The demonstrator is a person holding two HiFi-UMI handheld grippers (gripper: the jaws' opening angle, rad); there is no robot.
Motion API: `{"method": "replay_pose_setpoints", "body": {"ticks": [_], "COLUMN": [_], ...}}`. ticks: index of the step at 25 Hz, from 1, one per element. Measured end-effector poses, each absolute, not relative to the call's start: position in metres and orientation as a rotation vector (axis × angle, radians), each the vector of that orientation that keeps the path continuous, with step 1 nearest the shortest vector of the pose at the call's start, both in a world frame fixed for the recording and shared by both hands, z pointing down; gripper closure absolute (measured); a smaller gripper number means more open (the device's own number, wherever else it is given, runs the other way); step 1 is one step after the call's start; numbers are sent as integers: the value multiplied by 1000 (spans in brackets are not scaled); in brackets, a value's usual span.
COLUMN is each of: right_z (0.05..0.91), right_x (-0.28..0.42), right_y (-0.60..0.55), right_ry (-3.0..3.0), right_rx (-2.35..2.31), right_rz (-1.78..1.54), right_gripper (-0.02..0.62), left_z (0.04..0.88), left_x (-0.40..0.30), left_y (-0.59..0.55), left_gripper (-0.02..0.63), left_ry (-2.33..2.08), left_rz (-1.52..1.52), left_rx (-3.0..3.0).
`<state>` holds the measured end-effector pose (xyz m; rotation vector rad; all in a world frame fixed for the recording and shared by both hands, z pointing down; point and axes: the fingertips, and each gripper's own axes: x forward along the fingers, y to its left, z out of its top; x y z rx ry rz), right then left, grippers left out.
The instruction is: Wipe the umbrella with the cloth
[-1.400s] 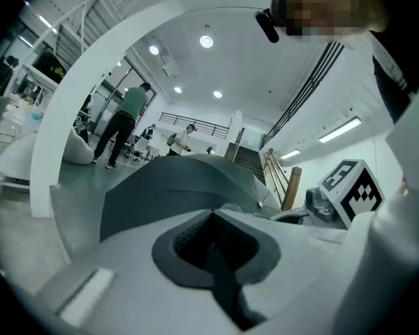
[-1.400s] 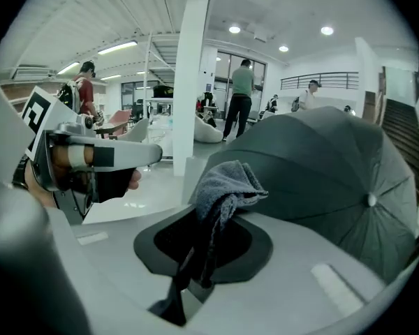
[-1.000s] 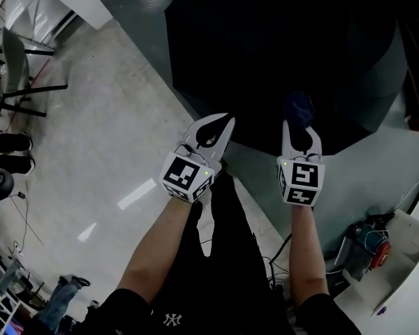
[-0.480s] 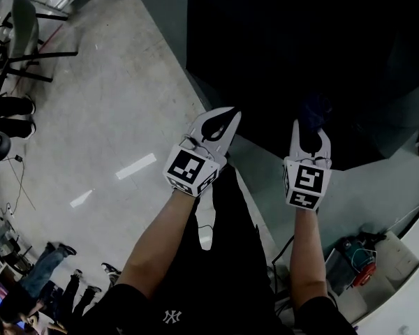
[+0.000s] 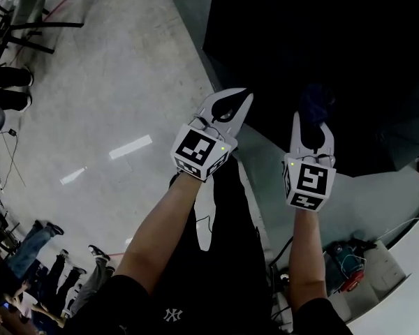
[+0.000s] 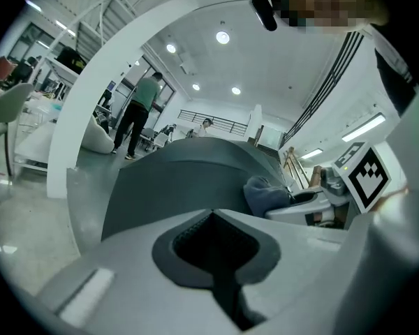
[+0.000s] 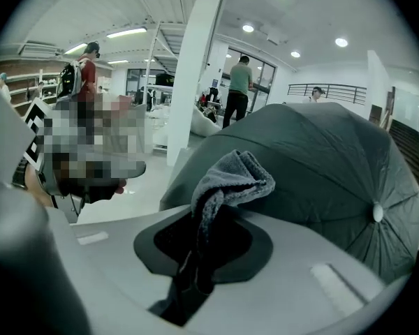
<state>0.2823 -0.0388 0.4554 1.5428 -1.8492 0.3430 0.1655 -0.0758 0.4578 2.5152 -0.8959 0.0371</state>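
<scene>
The open black umbrella (image 5: 321,47) fills the top right of the head view; its grey-looking canopy (image 7: 321,159) bulges ahead in the right gripper view. My right gripper (image 5: 311,121) is shut on a dark blue-grey cloth (image 5: 314,102), whose folded end (image 7: 227,180) sticks up out of the jaws just short of the canopy. My left gripper (image 5: 239,100) is shut with nothing in it, at the umbrella's near edge. In the left gripper view the canopy (image 6: 188,180) rises ahead, with the cloth (image 6: 265,194) to the right.
The umbrella lies on a grey-green floor strip (image 5: 377,201) beside pale polished floor (image 5: 112,103). Chair legs (image 5: 21,26) stand top left, people's shoes (image 5: 28,243) lower left, cables and a device (image 5: 349,264) bottom right. A white pillar (image 7: 195,68) and a standing person (image 7: 237,89) are beyond.
The head view has swung, so the umbrella sits further right and the grippers slightly higher in the picture. Both grippers keep their pose side by side; the cloth stays in the right one.
</scene>
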Motion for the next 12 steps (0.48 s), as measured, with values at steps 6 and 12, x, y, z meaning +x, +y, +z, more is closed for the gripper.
{"method": "replay_pose_setpoints", "body": {"ticks": [6,12], "right_z": [478,509], "right_x": [242,206], "right_y": [-49,-60], "right_ry": [-1897,-1917], "right_rx": [1483,1441], "right_rz": [339,341], "right_gripper": [514,515], "left_z": [475,508], "left_x": [151,120], "left_y": [-80,-85], "left_gripper": [606,606], "left_ry": [-912,-955], "left_rz": [23,28], "left_rx": [2506,2477]}}
